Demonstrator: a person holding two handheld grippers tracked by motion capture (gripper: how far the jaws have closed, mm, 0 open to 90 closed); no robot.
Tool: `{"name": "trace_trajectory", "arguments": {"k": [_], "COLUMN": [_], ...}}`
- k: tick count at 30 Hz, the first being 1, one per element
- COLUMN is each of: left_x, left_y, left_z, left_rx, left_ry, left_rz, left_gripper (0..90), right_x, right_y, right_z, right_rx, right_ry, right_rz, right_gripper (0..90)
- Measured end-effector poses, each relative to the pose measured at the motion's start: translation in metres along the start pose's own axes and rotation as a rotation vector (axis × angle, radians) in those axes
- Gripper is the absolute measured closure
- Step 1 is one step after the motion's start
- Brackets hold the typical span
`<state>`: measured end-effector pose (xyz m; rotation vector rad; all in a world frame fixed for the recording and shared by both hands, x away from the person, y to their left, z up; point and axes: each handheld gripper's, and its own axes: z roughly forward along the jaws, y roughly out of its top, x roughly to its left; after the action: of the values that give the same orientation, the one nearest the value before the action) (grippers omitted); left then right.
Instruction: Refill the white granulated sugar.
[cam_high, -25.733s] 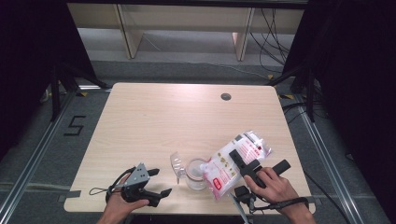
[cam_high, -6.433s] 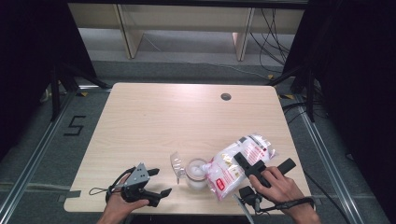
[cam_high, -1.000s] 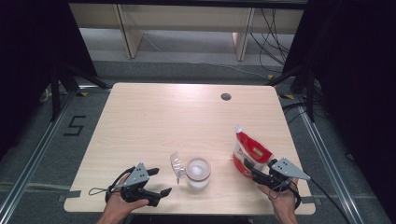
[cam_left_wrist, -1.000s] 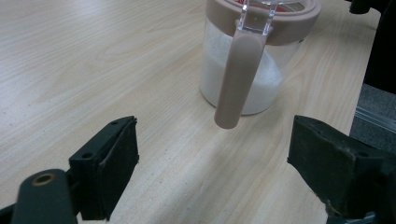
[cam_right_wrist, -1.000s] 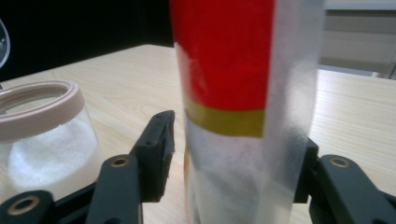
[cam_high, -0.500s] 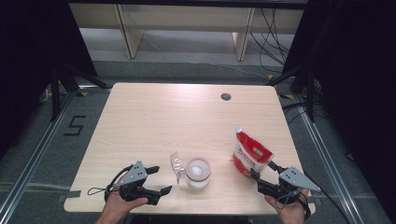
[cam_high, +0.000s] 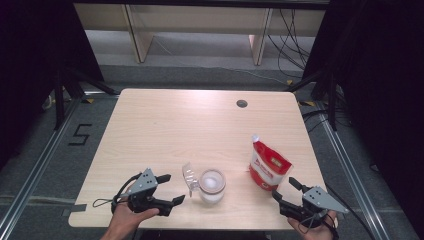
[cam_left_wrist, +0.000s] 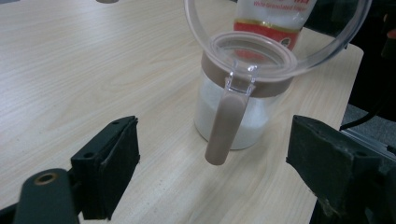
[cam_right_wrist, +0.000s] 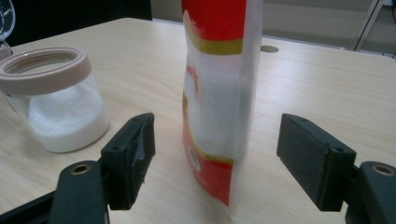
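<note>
A clear jar (cam_high: 211, 185) with a brown rim holds white powder, and its clear lid (cam_high: 188, 175) is flipped open to the left. A red and white pouch (cam_high: 269, 167) stands upright to its right. My left gripper (cam_high: 174, 189) lies near the front edge, open, pointing at the jar (cam_left_wrist: 233, 116), whose brown clasp hangs towards me. The lid (cam_left_wrist: 280, 28) tilts up behind. My right gripper (cam_high: 283, 188) is at the front right. Its jaws have just been opening and stand wide. In the right gripper view the pouch (cam_right_wrist: 217, 93) rises between them, untouched, with the jar (cam_right_wrist: 56, 107) to its left.
The wooden table (cam_high: 175, 130) has a round cable hole (cam_high: 242, 104) near its far edge. Its right edge runs close to the pouch. Shelving and cables lie on the floor beyond the table, and dark frames stand at both sides.
My right gripper has let go of the pouch and drawn back towards the front right corner, with its jaws spread. The pouch now stands by itself. My left gripper has hardly moved.
</note>
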<state>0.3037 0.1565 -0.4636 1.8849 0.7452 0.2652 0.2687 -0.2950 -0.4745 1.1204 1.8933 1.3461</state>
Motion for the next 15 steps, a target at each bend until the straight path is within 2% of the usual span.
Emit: {"name": "trace_trajectory", "arguments": {"k": [1,3,4,5,6,7,8,9,10,12,14,15], "left_x": [0.0001,-0.0006,-0.0012,-0.0013,-0.0019,-0.0025,-0.0019,-0.0024,-0.0024,-0.0028,-0.0027,-0.0029], "left_y": [0.0006,0.0015,0.0011,0.0009,0.0007,0.0008,0.0008,0.0009,0.0011,0.0016,0.0021,0.0023], "left_z": [-0.0005,-0.0021,-0.002,-0.0024,-0.0028,-0.0036,-0.0034,-0.0036,-0.0037,-0.0042,-0.0044,-0.0045], "left_rx": [0.001,0.007,0.003,0.005,0.006,0.011,0.007,0.009,0.009,0.013,0.013,0.014], "left_ry": [0.0,0.007,0.002,0.002,0.005,0.013,0.005,0.009,0.01,0.016,0.016,0.018], "left_rz": [0.0,0.005,-0.002,0.002,-0.003,0.001,0.007,0.003,0.003,0.004,0.005,-0.002], "left_gripper": [16.4,16.5,16.6,17.0,17.0,17.0,17.0,17.0,17.0,17.0,17.1,17.1], "right_x": [-0.0007,0.0019,-0.0007,0.0026,0.0005,0.0007,0.0004,0.0012,0.0032,0.0028,0.0016,0.0032], "right_y": [-0.0002,-0.0018,-0.002,-0.0031,-0.0032,-0.0033,-0.0031,-0.0035,-0.004,-0.0045,-0.0052,-0.0053], "right_z": [-0.0008,-0.0032,-0.0028,-0.0038,-0.003,-0.0032,-0.0035,-0.0045,-0.0058,-0.0065,-0.0075,-0.0086], "right_rx": [0.005,0.018,0.01,0.022,0.012,0.011,0.02,0.02,0.029,0.024,0.023,0.025], "right_ry": [0.011,0.002,0.001,0.001,0.007,0.005,0.011,0.001,-0.006,0.01,0.002,0.002], "right_rz": [-0.009,0.028,-0.013,0.027,0.0,-0.004,-0.018,-0.014,0.013,0.015,-0.005,0.012], "right_gripper": [28.3,28.2,28.2,28.2,28.2,28.2,28.2,28.2,28.3,28.3,28.2,28.2]}}
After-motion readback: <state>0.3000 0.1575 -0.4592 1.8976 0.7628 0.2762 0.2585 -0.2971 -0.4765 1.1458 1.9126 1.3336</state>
